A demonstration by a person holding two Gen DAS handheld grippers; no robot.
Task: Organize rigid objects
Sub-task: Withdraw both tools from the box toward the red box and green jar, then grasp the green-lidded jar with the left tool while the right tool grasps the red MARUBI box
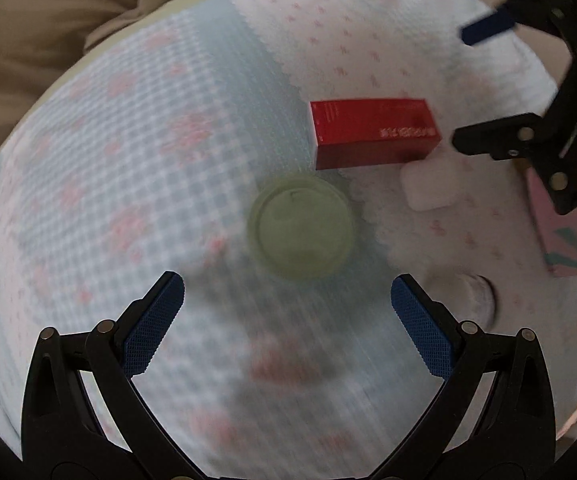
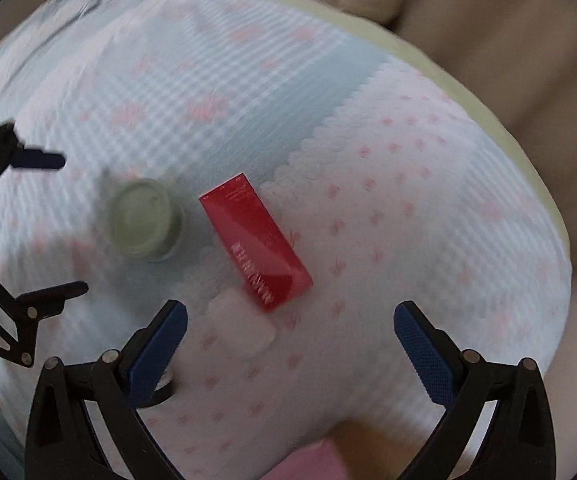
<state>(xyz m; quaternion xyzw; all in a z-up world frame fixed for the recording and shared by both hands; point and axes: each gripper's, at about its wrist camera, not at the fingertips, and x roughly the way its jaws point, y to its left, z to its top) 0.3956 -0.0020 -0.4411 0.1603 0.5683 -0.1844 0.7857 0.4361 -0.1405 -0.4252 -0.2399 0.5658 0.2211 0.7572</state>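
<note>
the left gripper (image 1: 288,312), black-armed with blue ribbed pads, hangs with its fingers spread wide and nothing between them, above a quilted bedcover of pale blue check and white fabric with small pink motifs (image 1: 128,160). just beyond its fingertips sits a round pale green lidded plastic container (image 1: 302,232), blurred, resting on the blue check part of the cover close to the scalloped seam where the white part begins

past the container lies a rectangular glossy red cardboard box with small white lettering (image 1: 372,132), flat on its long side on the white fabric. touching or just beside the box's near right corner is a small white rounded-square case (image 1: 428,186). nearer the left gripper's right finger a small whitish cylindrical thing (image 1: 476,300) lies on the cover; blur hides what it is. at the right edge a pink box with teal stripes (image 1: 568,236) shows partly behind the other tool

the right gripper (image 2: 290,334) is likewise spread wide and empty, hovering over the white case, with the red box just ahead between its fingertips. in the left wrist view its dark arms reach in from the upper right, one fingertip near the red box's right end. beige bedding (image 1: 48,20) lies beyond the cover's far edge
</note>
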